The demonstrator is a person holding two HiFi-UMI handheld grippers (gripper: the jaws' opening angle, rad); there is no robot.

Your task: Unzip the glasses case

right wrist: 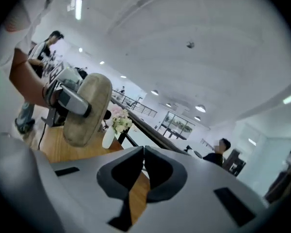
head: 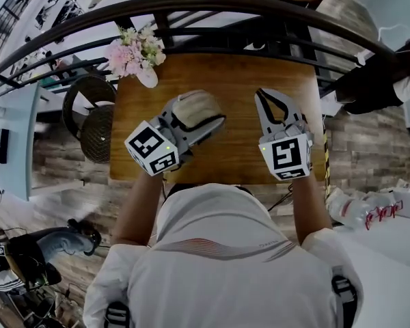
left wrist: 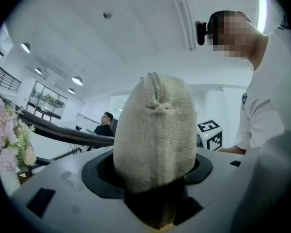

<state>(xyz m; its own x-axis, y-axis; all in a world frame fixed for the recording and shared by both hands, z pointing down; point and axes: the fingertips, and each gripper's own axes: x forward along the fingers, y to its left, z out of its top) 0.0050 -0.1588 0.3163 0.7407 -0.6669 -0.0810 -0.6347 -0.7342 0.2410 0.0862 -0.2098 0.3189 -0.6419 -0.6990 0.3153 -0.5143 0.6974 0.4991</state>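
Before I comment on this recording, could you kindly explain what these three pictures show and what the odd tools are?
A person holds a two-jaw gripper in each hand; the marker cubes are part of them. One picture comes from a camera on the person's head, looking down; the other two come from cameras riding on each gripper. The left gripper is shut on a fuzzy beige glasses case, held above the wooden table. The right gripper is shut and empty. A vase of pink flowers stands on the table.
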